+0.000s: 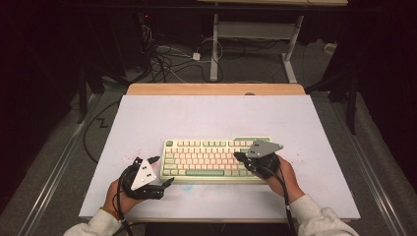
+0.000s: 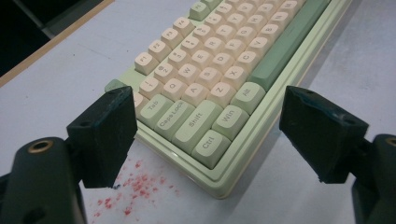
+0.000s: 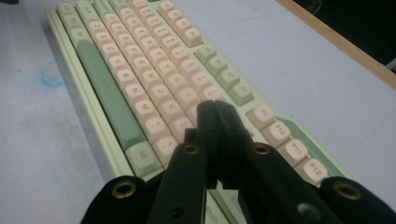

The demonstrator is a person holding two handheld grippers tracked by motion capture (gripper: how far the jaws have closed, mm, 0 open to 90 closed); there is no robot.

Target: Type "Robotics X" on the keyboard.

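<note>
On the left, the person's left hand [image 1: 120, 194] holds the left gripper [image 1: 162, 172] low over the pale grey table top [image 1: 206, 110], just off the near left corner of the keyboard. Its jaws stand spread wide with nothing between the pads; in the left gripper view the gripper [image 2: 208, 135] frames the Ctrl, Win and Shift keys of that corner without touching them. A scatter of small red specks [image 2: 133, 189] lies on the table beside the corner.

The pale green and cream mechanical keyboard [image 1: 211, 160] lies flat in the near middle of the table, its long edge running across, with a long green space bar [image 3: 105, 88] on its near row.

On the right, the right hand [image 1: 285, 179] carries the right gripper [image 1: 237, 156] above the keyboard's right end. Its jaws are pressed together, empty, and the right gripper view shows the right gripper [image 3: 212, 109] with its tips over the cream letter keys; whether they touch a key I cannot tell.
</note>
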